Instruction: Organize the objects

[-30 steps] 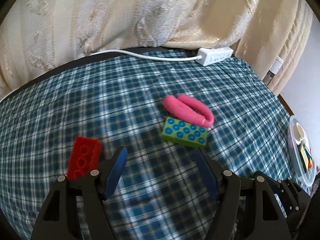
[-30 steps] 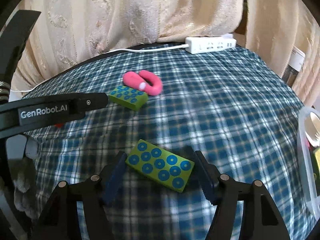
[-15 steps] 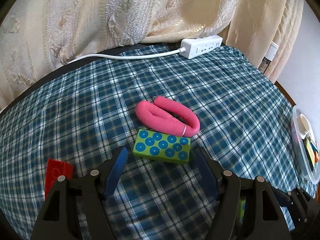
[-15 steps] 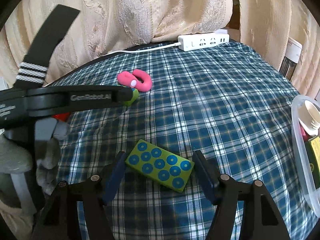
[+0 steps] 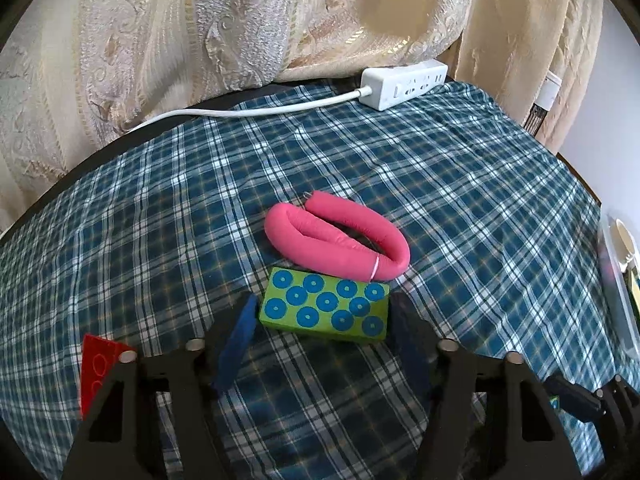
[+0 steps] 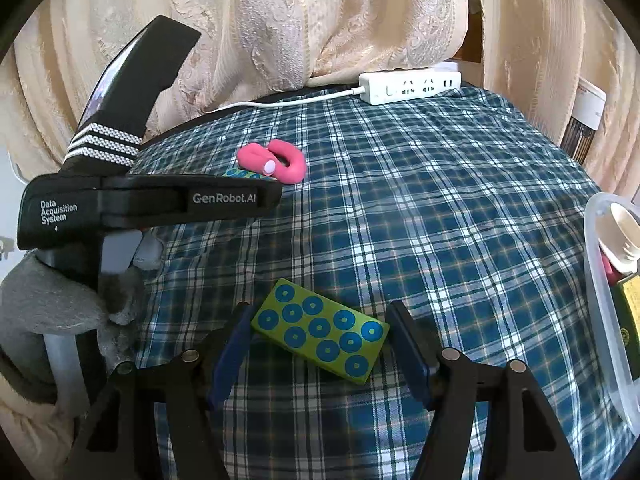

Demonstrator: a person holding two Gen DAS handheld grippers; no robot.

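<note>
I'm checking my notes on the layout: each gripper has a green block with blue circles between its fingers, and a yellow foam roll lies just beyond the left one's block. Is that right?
Not quite: the foam roll is pink, not yellow, as the left wrist view shows. The rest holds: it lies just beyond the green block between the closing jaws of the left gripper, and the right gripper has its own green block between its fingers.

The red brick (image 5: 98, 364) was half hidden behind the left tool's frame; the clear tub (image 6: 600, 300) was cut off at the edge, its contents unclear.
</note>
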